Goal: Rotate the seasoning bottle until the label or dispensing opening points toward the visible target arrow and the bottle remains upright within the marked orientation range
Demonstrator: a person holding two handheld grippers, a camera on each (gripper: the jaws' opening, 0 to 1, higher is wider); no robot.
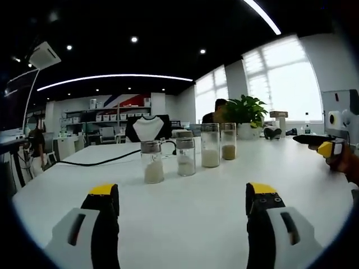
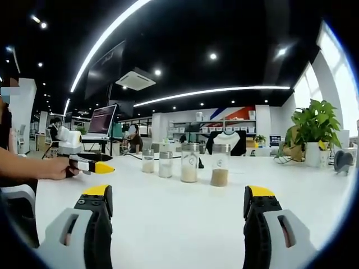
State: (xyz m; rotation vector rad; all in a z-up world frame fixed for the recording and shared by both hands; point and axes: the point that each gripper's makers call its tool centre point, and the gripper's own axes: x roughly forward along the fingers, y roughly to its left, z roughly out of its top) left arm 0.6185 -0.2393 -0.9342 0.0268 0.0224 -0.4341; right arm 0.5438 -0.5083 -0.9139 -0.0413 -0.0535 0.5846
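Left gripper (image 1: pixel 182 207) spread wide, empty, above white bench (image 1: pixel 213 202); right gripper (image 2: pixel 176 210) likewise wide, holding nothing. Four seasoning bottles (image 1: pixel 152 162) upright in a row mid-bench, well apart from both. Labels, openings, target arrow too small to make out.

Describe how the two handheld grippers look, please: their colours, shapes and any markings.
Both look alike. The left gripper has two thick black jaws with yellow tips, set in light grey housings with a dark slot on each. The right gripper has the same black jaws, yellow caps and grey slotted housings. In the left gripper view, the right gripper appears at the edge with a grey box body and a yellow-tipped black jaw.
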